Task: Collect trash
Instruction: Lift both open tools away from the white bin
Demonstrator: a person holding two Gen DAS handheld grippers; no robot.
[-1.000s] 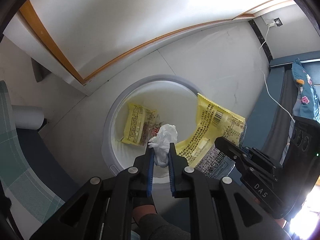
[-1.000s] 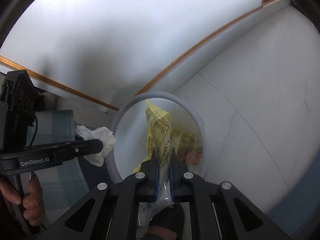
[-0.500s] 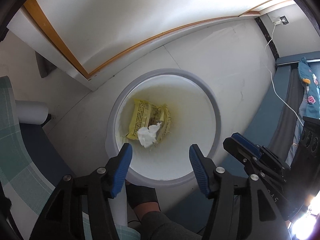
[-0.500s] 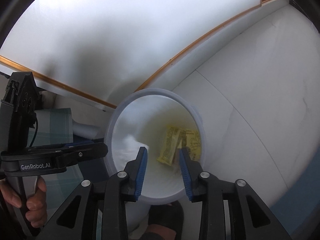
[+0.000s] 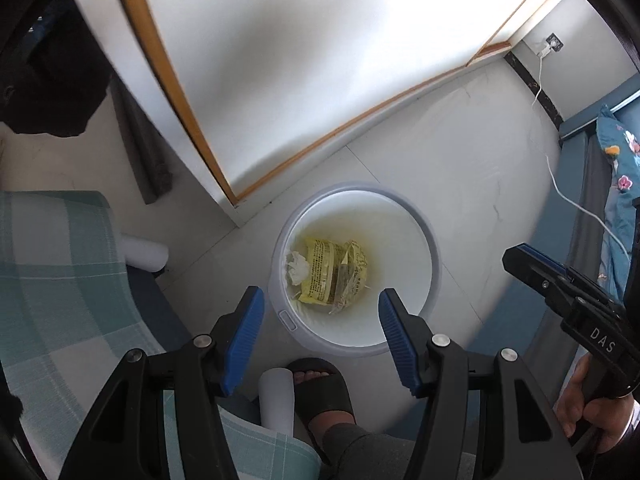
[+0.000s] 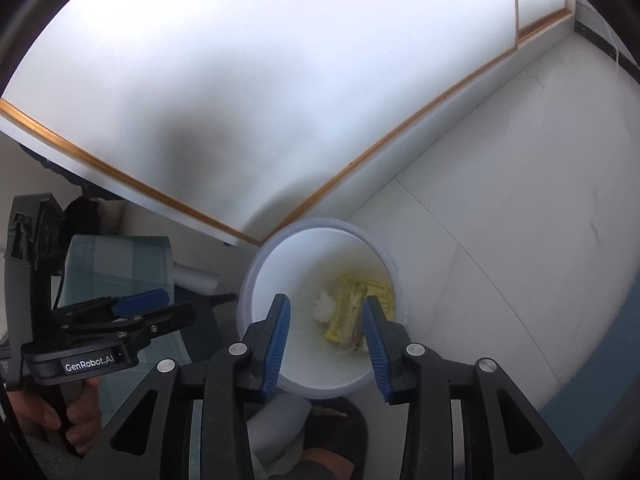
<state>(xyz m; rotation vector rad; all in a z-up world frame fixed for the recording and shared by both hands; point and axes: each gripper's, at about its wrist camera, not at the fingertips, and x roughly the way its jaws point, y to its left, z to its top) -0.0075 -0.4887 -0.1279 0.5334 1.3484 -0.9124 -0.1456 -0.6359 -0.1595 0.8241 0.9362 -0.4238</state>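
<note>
A white round trash bin (image 5: 434, 276) stands on the floor; it also shows in the right wrist view (image 6: 248, 296). At its bottom lie yellow snack wrappers (image 5: 334, 276) (image 6: 352, 312) and a crumpled white tissue (image 5: 297, 269) (image 6: 325, 305). My left gripper (image 5: 322, 312) is open and empty, high above the bin's near rim. My right gripper (image 6: 326, 320) is open and empty above the bin. The right gripper's body shows at the right of the left wrist view (image 5: 568, 300), and the left gripper at the left of the right wrist view (image 6: 136, 312).
A teal checked seat (image 5: 60, 280) with white legs (image 5: 144, 252) is left of the bin. A foot in a dark slipper (image 5: 320, 392) stands just before the bin. A white wall with wood trim (image 5: 304, 152) is behind. A blue bed (image 5: 616, 184) and a white cable (image 5: 560, 184) are at right.
Both grippers opened and let go: the tissue and the yellow wrapper dropped into the bin. Both grippers have since risen away from the bin.
</note>
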